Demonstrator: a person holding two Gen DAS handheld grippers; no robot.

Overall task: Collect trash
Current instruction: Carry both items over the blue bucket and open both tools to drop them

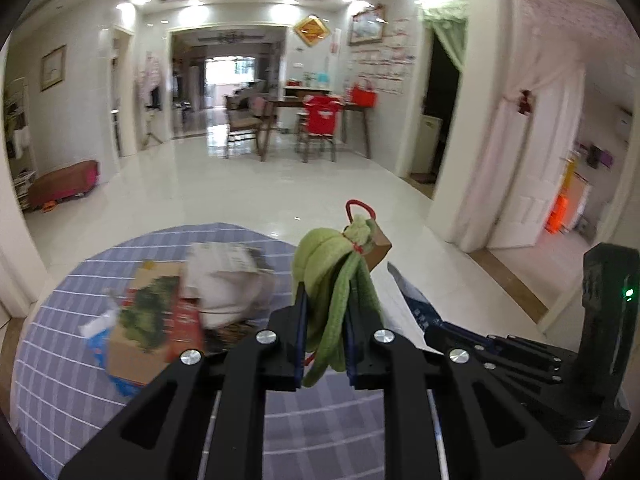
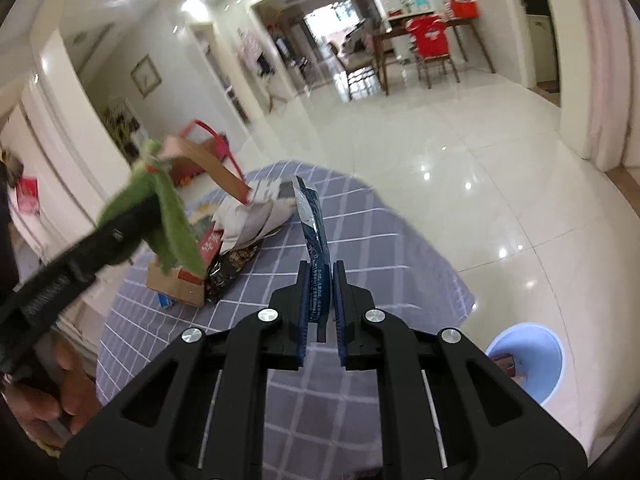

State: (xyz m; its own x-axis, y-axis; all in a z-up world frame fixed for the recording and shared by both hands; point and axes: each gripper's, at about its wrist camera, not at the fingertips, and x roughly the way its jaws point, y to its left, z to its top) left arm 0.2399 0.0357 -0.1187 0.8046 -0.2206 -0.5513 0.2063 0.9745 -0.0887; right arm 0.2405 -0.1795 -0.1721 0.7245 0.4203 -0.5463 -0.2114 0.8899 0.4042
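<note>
My left gripper (image 1: 325, 308) is shut on a green cloth-like bundle (image 1: 336, 264) with a red loop and a brown paper tag, held above the checked table (image 1: 80, 380). It also shows in the right wrist view (image 2: 160, 200). My right gripper (image 2: 320, 292) is shut on a blue and white plastic wrapper (image 2: 314, 224), held upright over the table (image 2: 380, 248). A trash pile lies on the table: a cardboard box (image 1: 148, 320), crumpled white paper (image 1: 224, 280) and a dark snack bag (image 2: 228, 268).
A light blue bin (image 2: 528, 364) stands on the tiled floor to the right of the table, with some trash inside. A dining table with chairs (image 1: 316, 120) stands far across the room. A white door (image 1: 532, 160) is at the right.
</note>
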